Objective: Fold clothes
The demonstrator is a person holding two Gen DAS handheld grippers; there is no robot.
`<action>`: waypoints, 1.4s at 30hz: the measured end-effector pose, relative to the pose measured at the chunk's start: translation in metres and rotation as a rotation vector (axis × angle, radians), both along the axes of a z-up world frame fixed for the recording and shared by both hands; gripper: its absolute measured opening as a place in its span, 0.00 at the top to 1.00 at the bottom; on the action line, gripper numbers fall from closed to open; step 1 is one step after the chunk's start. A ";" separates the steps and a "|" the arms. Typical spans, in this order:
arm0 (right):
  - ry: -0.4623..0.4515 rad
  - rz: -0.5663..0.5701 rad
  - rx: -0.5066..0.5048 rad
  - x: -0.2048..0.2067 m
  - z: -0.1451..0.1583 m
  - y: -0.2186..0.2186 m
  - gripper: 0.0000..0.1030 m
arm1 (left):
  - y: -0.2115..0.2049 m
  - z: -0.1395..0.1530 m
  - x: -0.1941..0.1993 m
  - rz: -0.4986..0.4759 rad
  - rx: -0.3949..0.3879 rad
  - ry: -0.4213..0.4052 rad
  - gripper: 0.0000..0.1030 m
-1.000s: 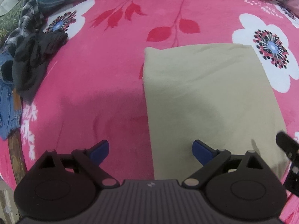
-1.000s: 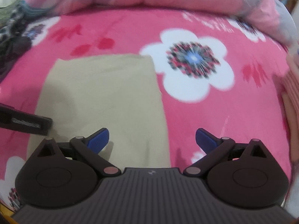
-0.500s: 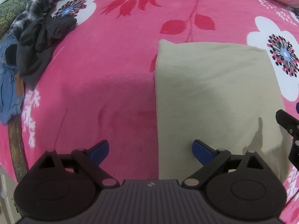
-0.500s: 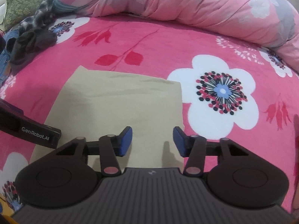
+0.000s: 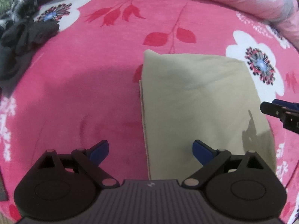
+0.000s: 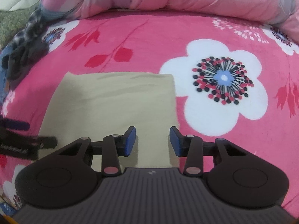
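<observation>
Beige cloth (image 5: 198, 100) flat on pink bed (image 5: 93, 85), folded to a neat rectangle, layered edge along its left side. Left claw (image 5: 150, 148) wide open over that edge, empty. Right claw (image 6: 152, 140) over cloth's near right corner, narrowed from wide a second ago to a part-open gap, gripping nothing. Dark clothes pile (image 5: 24, 35) far left of cloth. Either another fold coming or this piece done.

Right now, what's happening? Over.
Left gripper open, right gripper open, both empty. Beige cloth folded flat on pink blanket. Nothing blocking.
</observation>
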State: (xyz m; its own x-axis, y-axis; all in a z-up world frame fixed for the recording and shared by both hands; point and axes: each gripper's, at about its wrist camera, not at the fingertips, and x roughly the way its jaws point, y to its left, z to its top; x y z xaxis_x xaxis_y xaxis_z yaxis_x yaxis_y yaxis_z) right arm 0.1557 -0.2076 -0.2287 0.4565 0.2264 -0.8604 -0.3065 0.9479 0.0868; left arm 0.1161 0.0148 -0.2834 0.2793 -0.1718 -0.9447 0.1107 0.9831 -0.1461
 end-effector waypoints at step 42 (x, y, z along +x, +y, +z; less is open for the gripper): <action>0.195 0.559 0.036 -0.073 -0.016 -0.032 0.61 | 0.023 -0.017 0.022 0.093 -0.192 0.067 0.48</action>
State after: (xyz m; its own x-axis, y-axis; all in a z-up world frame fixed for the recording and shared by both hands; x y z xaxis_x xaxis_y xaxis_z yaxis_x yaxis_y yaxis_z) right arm 0.0828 -0.2396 -0.2444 0.0934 0.4177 -0.9038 -0.7334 0.6428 0.2212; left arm 0.1379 0.0375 -0.3007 0.2405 -0.3262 -0.9142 0.0044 0.9422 -0.3351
